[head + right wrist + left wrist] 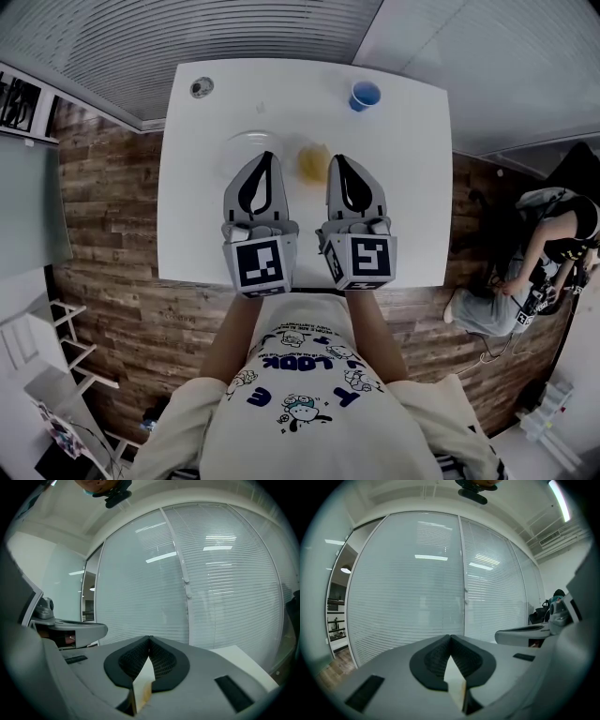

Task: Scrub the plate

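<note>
The white square worktop has lots of bare room on its right side, and along the far edge in the middle. A blue cup stands near the far right corner. A small round grey thing sits in the far left corner. A pale round plate lies left of the middle, and the tip of the left hand-held gripper is over its near edge. A yellow sponge fills the gap between that tip and the right hand-held gripper. Both have their jaws pressed together. Brown wooden floor runs all round the worktop. A person sits well away on the right.
</note>
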The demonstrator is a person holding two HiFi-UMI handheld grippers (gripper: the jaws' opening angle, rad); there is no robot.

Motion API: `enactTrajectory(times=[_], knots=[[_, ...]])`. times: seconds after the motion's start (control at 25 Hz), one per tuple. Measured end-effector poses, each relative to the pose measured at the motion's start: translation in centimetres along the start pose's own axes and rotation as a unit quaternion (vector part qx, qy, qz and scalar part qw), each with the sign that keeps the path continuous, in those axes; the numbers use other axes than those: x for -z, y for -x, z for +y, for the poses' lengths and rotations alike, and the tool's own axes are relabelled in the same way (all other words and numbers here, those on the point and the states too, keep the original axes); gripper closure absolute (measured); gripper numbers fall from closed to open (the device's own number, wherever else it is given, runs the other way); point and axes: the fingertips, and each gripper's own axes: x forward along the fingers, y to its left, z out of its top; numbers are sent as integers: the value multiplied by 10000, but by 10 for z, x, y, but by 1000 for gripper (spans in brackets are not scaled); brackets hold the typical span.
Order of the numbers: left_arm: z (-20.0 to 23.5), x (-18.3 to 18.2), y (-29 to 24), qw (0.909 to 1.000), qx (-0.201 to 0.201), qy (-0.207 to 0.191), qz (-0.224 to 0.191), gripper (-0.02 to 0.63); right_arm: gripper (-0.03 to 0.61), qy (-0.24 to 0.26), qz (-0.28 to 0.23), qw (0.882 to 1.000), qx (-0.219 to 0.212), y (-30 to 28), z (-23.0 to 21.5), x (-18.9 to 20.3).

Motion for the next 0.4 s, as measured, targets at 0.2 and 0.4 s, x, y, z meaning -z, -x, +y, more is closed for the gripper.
enactTrajectory(times=[0.2, 0.4], knots=[[-2, -1, 2, 10000, 7, 14, -8, 591, 588, -9, -14, 10000, -26, 2, 0, -2], [3, -4, 5, 10000, 1, 31, -23, 591, 588, -88, -56, 9999, -8, 2, 3, -7]])
